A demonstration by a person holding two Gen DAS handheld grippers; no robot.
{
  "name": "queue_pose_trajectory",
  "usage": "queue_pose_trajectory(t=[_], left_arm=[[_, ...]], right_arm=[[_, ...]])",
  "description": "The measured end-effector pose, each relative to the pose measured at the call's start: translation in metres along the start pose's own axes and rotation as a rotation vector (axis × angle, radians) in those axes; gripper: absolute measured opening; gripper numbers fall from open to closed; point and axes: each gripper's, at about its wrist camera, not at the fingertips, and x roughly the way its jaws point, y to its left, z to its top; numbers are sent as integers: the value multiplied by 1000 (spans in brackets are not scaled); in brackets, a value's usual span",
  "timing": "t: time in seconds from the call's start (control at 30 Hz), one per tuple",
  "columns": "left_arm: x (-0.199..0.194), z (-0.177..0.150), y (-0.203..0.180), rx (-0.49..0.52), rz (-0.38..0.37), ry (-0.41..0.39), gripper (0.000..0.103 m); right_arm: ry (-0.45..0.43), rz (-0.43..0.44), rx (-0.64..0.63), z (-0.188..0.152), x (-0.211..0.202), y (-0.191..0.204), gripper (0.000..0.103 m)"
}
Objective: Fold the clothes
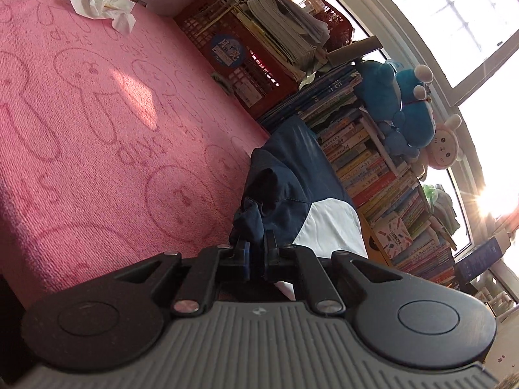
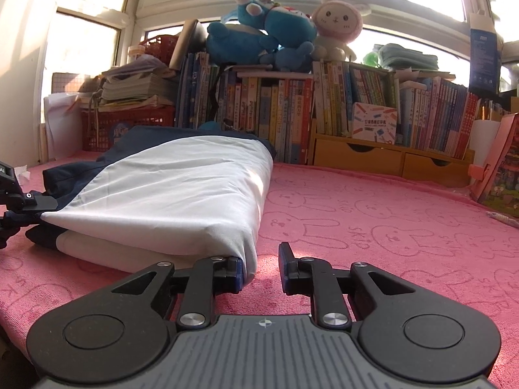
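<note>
My left gripper (image 1: 256, 253) pinches a bunched navy edge of the garment (image 1: 292, 191) at lower centre. My right gripper (image 2: 262, 267) stands wide, its left finger touching the folded white end. The garment lies centre-left on the pink towel (image 2: 373, 223); books (image 2: 275, 103) behind.

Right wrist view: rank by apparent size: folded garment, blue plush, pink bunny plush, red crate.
1. folded garment, largest, though nearest the camera
2. blue plush
3. red crate, partly hidden; close to the blue plush, unsure
4. pink bunny plush
</note>
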Motion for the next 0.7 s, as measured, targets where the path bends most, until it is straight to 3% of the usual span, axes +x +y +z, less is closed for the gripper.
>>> queue_pose_trajectory(t=[0.17,0.37,0.7], left_arm=[[-3,-14,-4,30,-57,60,9],[-7,-21,-5,43,-105,96,9],[-10,-13,8,-111,-210,167,7]], right_arm=[[18,-50,-1,9,4,-20,24],[54,-80,-52,11,12,-35,36],[-133,14,-516,-12,-43,28,52]])
